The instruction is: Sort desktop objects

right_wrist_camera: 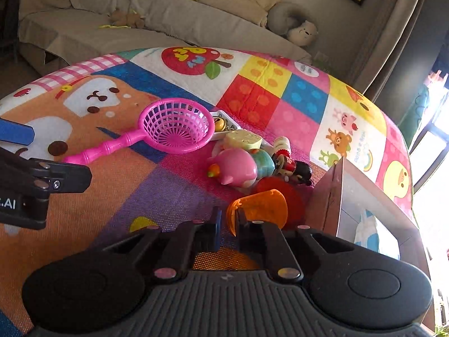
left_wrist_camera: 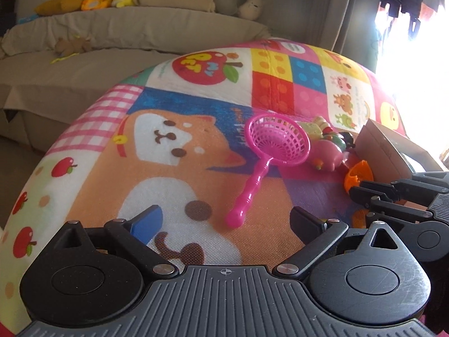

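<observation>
Orange translucent piece (right_wrist_camera: 259,206) lies near the cardboard box (right_wrist_camera: 336,196) at right on the patterned mat (right_wrist_camera: 112,196); right gripper (right_wrist_camera: 228,224) is closed, its pads pinching the piece's near edge. Pink strainer (left_wrist_camera: 263,157) lies left of the toy cluster (right_wrist_camera: 247,163). Left gripper (left_wrist_camera: 224,221) stands wide apart, holding nothing, just short of the strainer handle.

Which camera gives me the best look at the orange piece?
Right wrist view: the orange piece sits large just ahead of the right tongs, its rim at the fingertips. The left wrist view shows only a small part of it behind the right tongs.
</observation>
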Demonstrator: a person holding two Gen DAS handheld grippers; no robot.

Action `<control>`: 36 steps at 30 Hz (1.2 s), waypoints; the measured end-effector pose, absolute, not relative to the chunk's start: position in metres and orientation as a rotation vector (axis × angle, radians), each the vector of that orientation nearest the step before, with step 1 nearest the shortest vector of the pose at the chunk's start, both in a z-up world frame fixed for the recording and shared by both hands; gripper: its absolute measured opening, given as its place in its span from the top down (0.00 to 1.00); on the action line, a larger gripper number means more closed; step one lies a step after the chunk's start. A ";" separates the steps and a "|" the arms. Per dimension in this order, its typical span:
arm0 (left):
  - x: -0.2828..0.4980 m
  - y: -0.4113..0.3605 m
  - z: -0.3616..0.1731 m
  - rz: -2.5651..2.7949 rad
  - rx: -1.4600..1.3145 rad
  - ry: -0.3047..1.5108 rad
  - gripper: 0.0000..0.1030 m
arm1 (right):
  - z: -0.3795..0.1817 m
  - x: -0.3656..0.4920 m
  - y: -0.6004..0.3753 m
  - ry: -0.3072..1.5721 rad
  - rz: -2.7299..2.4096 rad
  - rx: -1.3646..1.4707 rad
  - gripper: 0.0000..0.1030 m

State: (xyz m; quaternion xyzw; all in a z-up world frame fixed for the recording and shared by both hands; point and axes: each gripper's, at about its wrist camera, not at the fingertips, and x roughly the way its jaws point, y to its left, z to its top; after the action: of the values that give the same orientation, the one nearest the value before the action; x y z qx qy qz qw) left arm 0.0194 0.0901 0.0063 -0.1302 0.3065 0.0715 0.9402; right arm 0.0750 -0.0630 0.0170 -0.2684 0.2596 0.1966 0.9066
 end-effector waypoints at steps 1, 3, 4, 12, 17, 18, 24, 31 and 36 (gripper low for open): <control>0.020 0.090 0.006 0.146 -0.267 0.626 0.03 | 0.021 0.068 -0.068 0.535 0.416 -0.540 0.91; 0.020 0.090 0.006 0.145 -0.268 0.627 0.03 | 0.030 0.051 -0.082 0.540 0.453 -0.503 0.92; 0.020 0.090 0.006 0.145 -0.266 0.627 0.03 | 0.033 0.042 -0.089 0.547 0.464 -0.488 0.92; 0.015 0.065 0.011 0.129 -0.131 0.585 0.03 | 0.053 0.011 -0.171 0.539 0.316 -0.351 0.74; 0.014 0.054 0.011 0.115 -0.081 0.581 0.02 | 0.068 0.041 -0.252 0.435 -0.001 -0.085 0.01; 0.015 0.056 0.011 0.116 -0.086 0.586 0.02 | 0.069 0.051 -0.264 0.441 -0.031 -0.045 0.01; 0.016 0.061 0.010 0.122 -0.112 0.595 0.02 | 0.048 0.127 -0.315 0.605 -0.057 0.140 0.09; 0.017 0.065 0.008 0.113 -0.143 0.611 0.01 | 0.034 0.148 -0.255 0.622 0.058 -0.050 0.09; 0.016 0.067 0.008 0.110 -0.163 0.606 0.01 | 0.048 0.136 -0.225 0.510 0.119 -0.169 0.11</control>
State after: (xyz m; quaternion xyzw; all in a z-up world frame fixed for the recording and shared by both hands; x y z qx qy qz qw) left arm 0.0155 0.0667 0.0083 -0.0800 0.2981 0.0541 0.9496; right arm 0.1357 -0.2253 0.0478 -0.0832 0.2519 0.0587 0.9624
